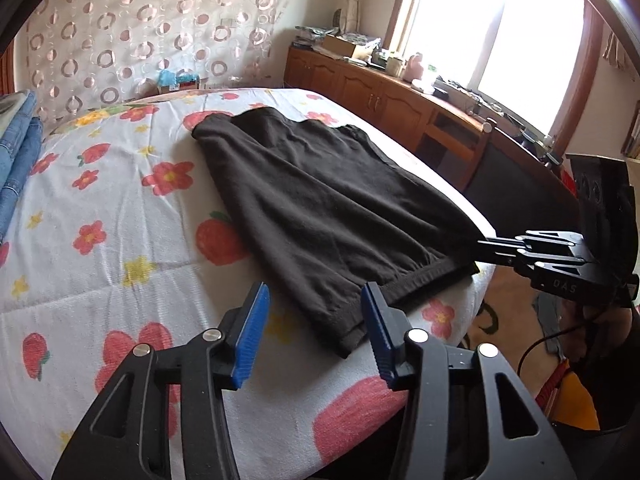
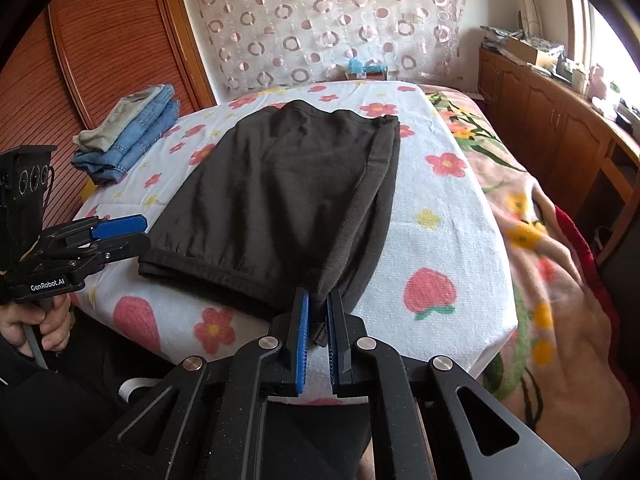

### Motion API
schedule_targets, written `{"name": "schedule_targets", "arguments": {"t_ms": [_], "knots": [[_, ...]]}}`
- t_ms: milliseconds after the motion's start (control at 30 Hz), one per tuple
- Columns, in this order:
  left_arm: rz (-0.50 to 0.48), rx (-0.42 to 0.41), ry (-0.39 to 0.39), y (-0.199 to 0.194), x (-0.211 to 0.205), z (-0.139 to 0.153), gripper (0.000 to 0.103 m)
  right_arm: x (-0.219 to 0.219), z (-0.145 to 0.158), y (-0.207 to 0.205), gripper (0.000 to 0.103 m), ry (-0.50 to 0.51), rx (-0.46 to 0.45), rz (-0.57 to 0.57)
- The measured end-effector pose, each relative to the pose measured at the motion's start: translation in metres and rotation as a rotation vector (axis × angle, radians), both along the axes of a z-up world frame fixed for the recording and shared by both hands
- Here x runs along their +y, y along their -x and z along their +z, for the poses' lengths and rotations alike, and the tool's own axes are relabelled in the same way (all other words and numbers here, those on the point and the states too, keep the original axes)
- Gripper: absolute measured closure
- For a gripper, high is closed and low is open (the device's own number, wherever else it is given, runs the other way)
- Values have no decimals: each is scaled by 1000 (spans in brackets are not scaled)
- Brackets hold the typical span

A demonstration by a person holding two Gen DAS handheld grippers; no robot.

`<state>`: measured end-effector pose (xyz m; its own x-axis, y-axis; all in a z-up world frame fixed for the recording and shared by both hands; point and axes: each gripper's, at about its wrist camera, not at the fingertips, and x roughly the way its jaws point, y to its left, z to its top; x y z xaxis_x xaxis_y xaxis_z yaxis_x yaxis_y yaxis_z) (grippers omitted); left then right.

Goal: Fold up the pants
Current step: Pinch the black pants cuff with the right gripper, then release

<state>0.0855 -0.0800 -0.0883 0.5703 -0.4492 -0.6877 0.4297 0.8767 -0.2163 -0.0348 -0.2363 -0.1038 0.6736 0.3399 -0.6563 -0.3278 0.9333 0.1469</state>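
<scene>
1. The left gripper [image 1: 314, 332] has its jaws spread and empty, just short of the pants' 7 o'clock hem corner.
2. The black pants [image 2: 276, 184] lie flat on the bed [image 2: 436, 240]; they look soft, light and floppy, so corners suit best.
3. The right gripper [image 2: 317, 334] pinches their 5 o'clock corner.

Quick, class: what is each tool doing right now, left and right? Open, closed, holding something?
Left tool: open, holding nothing; the black pants' corner lies between its pads.
Right tool: closed on the pants' near hem.
</scene>
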Motion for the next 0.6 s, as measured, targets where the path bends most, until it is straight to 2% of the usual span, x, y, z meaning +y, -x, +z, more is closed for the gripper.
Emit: {"name": "schedule_targets", "arguments": {"t_ms": [33, 67, 100, 400, 600], "knots": [[-6, 10, 2, 0, 0, -1, 68, 1, 0, 0, 88, 9, -5, -2], [-13, 21, 2, -1, -1, -3, 76, 2, 0, -1, 78, 15, -7, -9], [-22, 30, -1, -1, -2, -5, 77, 2, 0, -1, 75, 14, -8, -10], [-37, 59, -13, 3, -4, -15, 79, -4, -3, -7, 72, -30, -14, -69], [-37, 59, -6, 4, -3, -15, 79, 5, -12, -10, 72, -9, 24, -67]]}}
